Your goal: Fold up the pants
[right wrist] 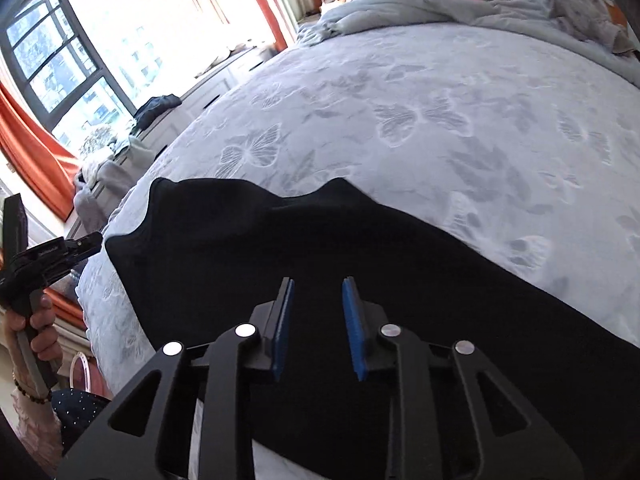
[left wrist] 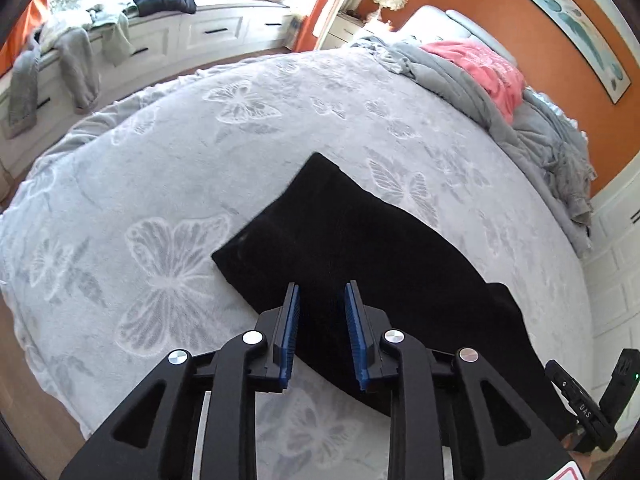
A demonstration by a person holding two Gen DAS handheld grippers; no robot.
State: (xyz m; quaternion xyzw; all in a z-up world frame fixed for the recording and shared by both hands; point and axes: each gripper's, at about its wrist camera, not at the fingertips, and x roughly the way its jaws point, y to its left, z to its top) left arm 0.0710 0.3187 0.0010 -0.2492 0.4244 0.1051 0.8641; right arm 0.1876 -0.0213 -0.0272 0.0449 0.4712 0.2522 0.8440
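Note:
Black pants (left wrist: 340, 248) lie flat on a grey bedspread with butterfly patterns (left wrist: 180, 184). In the left wrist view my left gripper (left wrist: 322, 294) hovers open above the near edge of the pants, holding nothing. In the right wrist view the pants (right wrist: 320, 240) spread wide across the bed (right wrist: 440, 120), with a rumpled far edge. My right gripper (right wrist: 318, 286) is open above the cloth, holding nothing. The left gripper (right wrist: 48, 256) also shows at the left edge of the right wrist view, held in a hand off the bed's side.
A crumpled grey duvet (left wrist: 532, 132) and a pink cloth (left wrist: 488, 68) lie at the head of the bed. A window seat with drawers (left wrist: 160, 36) holds several clothes. Orange curtains (right wrist: 36, 148) hang by the window.

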